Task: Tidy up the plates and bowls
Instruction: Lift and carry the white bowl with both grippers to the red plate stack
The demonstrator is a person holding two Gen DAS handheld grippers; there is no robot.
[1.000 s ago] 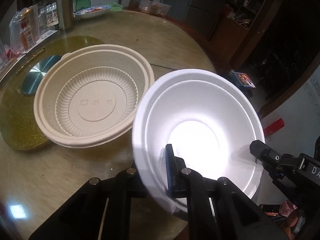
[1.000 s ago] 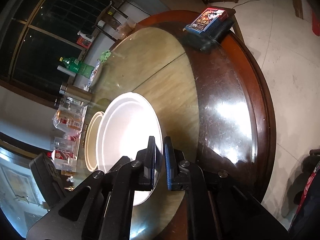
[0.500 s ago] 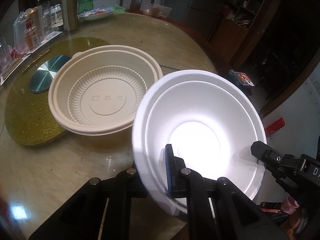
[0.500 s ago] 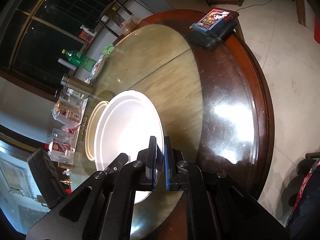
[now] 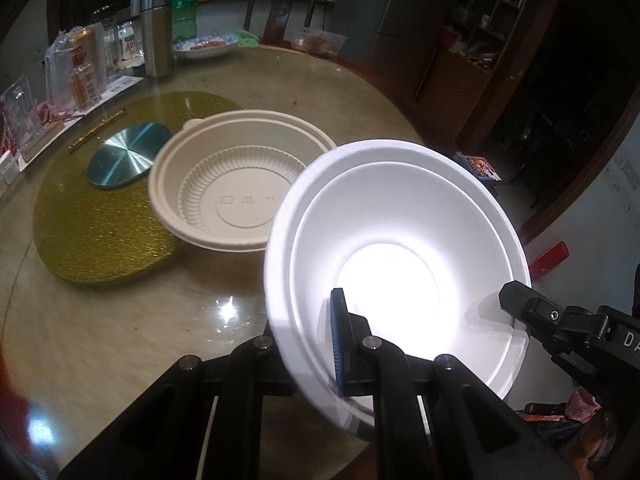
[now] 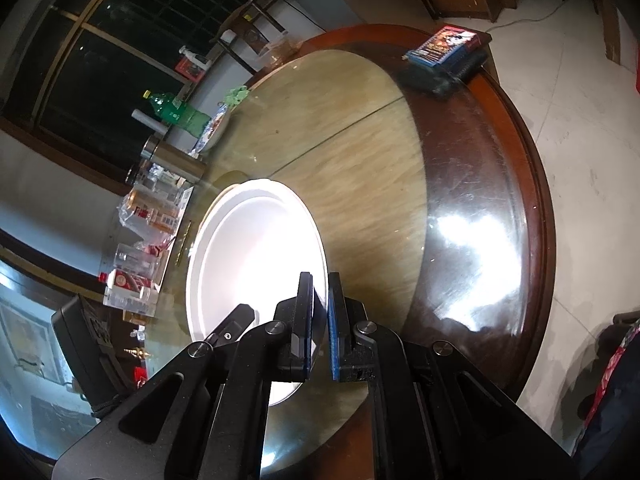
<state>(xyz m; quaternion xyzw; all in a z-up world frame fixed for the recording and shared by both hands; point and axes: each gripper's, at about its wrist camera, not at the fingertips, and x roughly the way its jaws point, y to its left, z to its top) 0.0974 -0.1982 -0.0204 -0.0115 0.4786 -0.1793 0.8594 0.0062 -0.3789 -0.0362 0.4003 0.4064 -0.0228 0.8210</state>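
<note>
Two bowls: both grippers, left [image 5: 310, 344] and right [image 6: 320, 326], pinch the white bowl's [image 5: 396, 240] rim; one beige bowl [image 5: 240, 184] sits on the round glass tabletop [image 5: 120, 320].

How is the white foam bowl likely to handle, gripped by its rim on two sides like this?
The white foam bowl looks thin-walled and matte, so probably very light and not slippery. The left gripper and right gripper each pinch only the rim, which may flex or dent under pressure. Probably more crushable than the ribbed beige bowl on the table.
</note>
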